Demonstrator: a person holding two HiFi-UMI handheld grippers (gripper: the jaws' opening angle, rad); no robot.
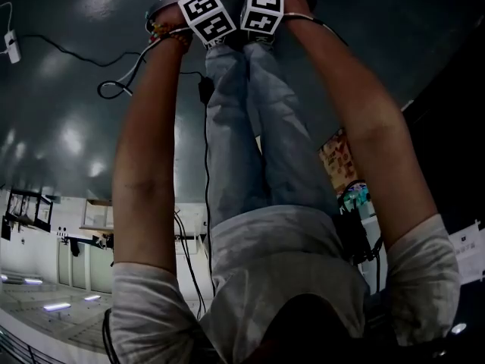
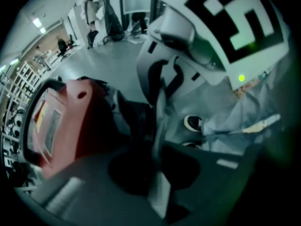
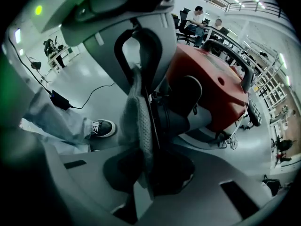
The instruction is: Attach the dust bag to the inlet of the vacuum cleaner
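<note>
**Both grippers clamped on the dust bag at the vacuum**

The left gripper [image 2: 156, 161] has its jaws pinched together on the thin edge of the grey dust bag [image 3: 136, 112]. The right gripper [image 3: 143, 166] is squeezed down on the same bag, just beside it. The bag stands upright between them, hard up against the dark inlet [image 3: 176, 119] of the red vacuum cleaner [image 3: 211, 88], which stands on the floor [image 3: 89, 74]. A shoe [image 3: 103, 127] is planted close by.
</note>
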